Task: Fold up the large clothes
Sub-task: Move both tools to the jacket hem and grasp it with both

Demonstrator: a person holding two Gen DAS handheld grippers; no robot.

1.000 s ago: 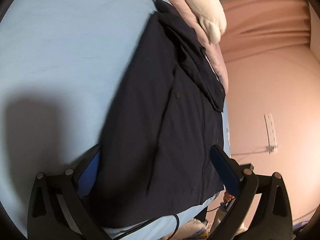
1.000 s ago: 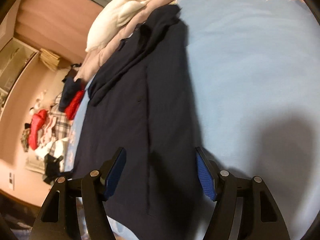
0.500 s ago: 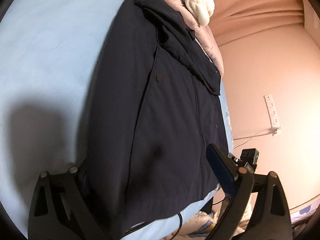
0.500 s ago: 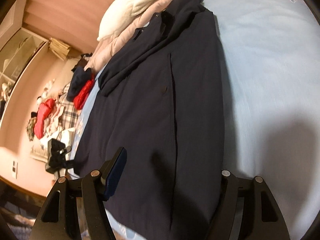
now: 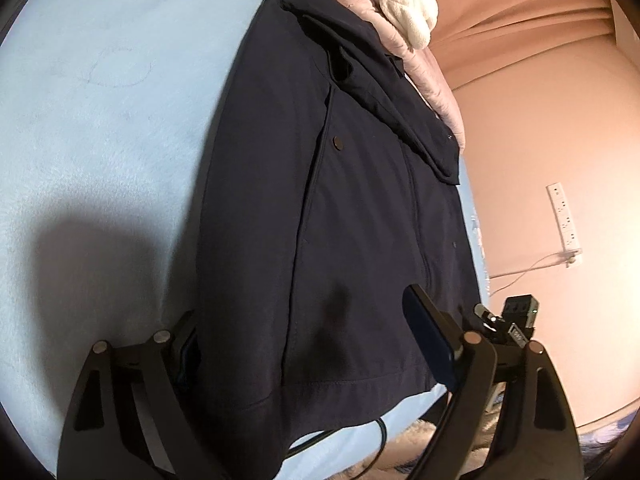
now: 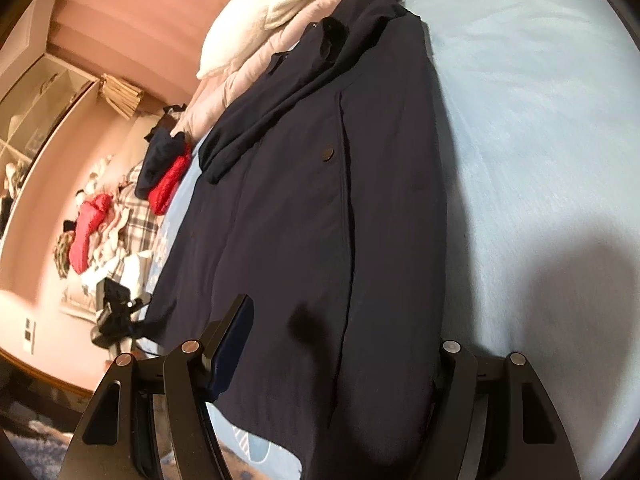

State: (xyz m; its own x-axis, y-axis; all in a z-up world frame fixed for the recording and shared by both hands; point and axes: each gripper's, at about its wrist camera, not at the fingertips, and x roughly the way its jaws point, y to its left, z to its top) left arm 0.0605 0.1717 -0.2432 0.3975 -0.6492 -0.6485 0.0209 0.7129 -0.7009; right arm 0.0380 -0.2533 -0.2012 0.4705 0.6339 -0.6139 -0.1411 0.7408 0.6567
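A large dark navy coat point(image 5: 340, 208) lies lengthwise on a light blue bed sheet point(image 5: 100, 120), collar at the far end, a brown button point(image 5: 339, 143) on its front. My left gripper point(image 5: 308, 336) is open and straddles the coat's near hem; its left finger is slipped under the coat's edge. In the right wrist view the same coat point(image 6: 320, 200) fills the middle. My right gripper point(image 6: 340, 344) is open across the hem too, its right finger hidden under the coat's right edge.
A pink quilt point(image 5: 424, 60) and a cream blanket point(image 5: 404, 8) lie at the head of the bed. A heap of clothes point(image 6: 112, 216) lies on the floor to the left. A wall socket strip point(image 5: 564, 216) and a black device point(image 5: 516, 316) are beside the bed.
Both grippers have moved forward onto the coat's hem. Each outer finger has slid under the coat's side edge, and the coat now fills more of both views.
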